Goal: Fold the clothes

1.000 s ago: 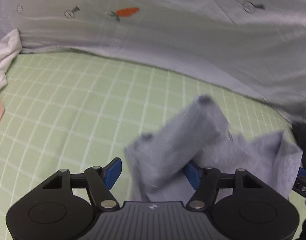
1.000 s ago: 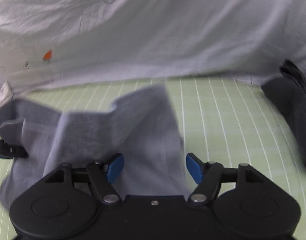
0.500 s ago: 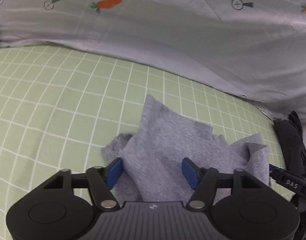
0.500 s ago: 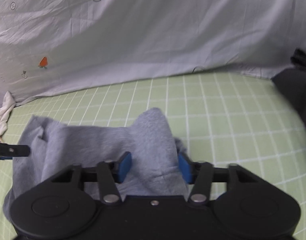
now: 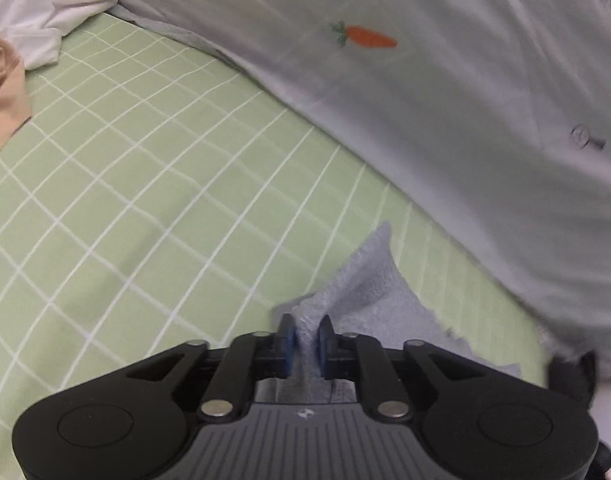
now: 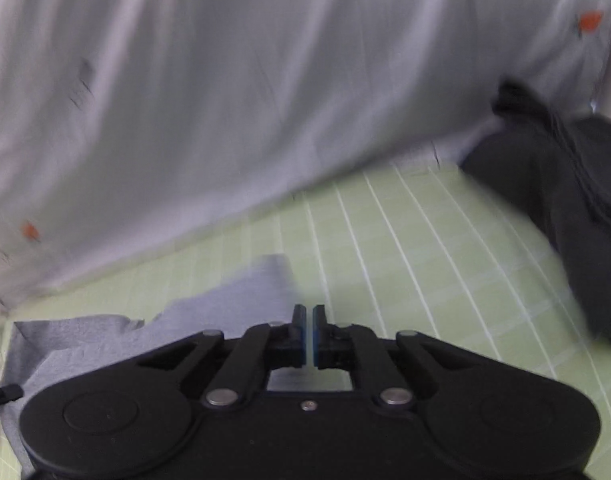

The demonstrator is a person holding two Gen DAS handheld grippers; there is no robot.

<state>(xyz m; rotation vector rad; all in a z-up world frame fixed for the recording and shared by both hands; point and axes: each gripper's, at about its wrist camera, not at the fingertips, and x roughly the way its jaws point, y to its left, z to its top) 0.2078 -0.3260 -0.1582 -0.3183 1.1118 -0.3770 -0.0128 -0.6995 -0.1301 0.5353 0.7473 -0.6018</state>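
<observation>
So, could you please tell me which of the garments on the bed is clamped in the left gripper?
The grey knit garment: the left gripper pinches a ridge of it. The white garment and the peach garment lie untouched at the far left; the black garment lies far right.

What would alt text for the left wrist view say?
The left gripper pinches a bunched fold of grey cloth between its jaws, above a green checked sheet. A pale carrot-print fabric lies behind.

Both wrist views look steeply down, close over the shared green checked sheet (image 5: 145,200).
</observation>
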